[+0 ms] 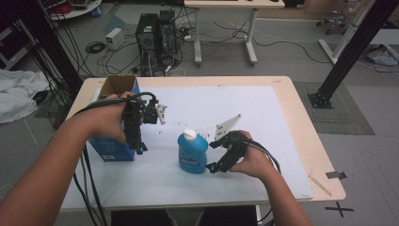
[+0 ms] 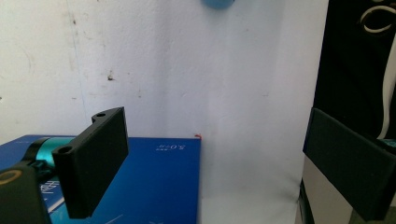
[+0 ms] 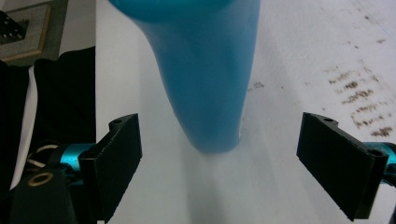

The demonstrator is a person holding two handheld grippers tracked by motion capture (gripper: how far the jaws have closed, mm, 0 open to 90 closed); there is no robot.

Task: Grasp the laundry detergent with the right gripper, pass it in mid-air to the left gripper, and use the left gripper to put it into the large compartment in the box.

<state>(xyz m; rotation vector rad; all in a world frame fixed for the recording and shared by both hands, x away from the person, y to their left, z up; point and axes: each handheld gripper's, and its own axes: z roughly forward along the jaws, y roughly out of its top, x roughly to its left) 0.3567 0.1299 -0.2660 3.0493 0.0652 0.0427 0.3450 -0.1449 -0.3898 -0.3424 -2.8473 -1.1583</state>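
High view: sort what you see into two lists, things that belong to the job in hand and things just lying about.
Job in hand:
- blue bottle
- right gripper, open, at the bottle
- left gripper, open, over the blue box

Lying about:
- white cloth
- computer towers
- far desk

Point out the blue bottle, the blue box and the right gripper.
blue bottle (image 1: 192, 155): high view, on the middle of its labelled body.
blue box (image 1: 112, 149): high view, on its blue front face below the left hand.
right gripper (image 3: 219, 168): right gripper view, midway between its two open black jaws.
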